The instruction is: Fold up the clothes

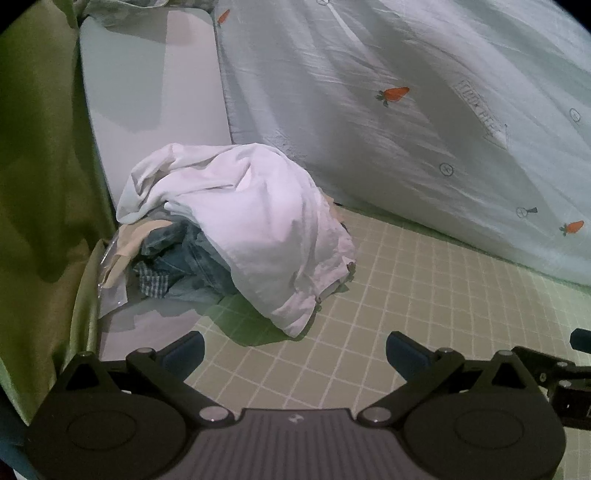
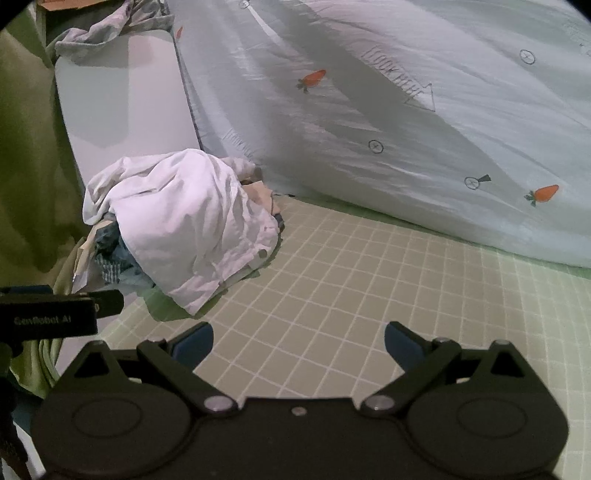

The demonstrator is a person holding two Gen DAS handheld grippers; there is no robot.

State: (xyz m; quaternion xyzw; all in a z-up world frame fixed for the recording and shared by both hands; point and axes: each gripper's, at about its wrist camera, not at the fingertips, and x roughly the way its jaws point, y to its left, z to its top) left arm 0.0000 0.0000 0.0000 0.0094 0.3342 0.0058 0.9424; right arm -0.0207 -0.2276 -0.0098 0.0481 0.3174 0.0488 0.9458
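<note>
A heap of clothes lies on the green checked sheet [image 1: 369,295]. On top is a crumpled white shirt [image 1: 251,221], which also shows in the right wrist view [image 2: 184,221]. Under it are blue denim [image 1: 192,258] and a blue checked cloth [image 1: 151,282]. My left gripper [image 1: 295,354] is open and empty, just short of the heap's near edge. My right gripper [image 2: 299,345] is open and empty, to the right of the heap and short of it. The left gripper's body [image 2: 51,314] shows at the left of the right wrist view.
A pale blue quilt with carrot prints [image 1: 406,110] rises along the back and right. A light grey mattress edge [image 1: 147,74] runs behind the heap. A green curtain [image 1: 37,166] hangs at the left. A crumpled grey cloth [image 2: 107,26] lies at the far top left.
</note>
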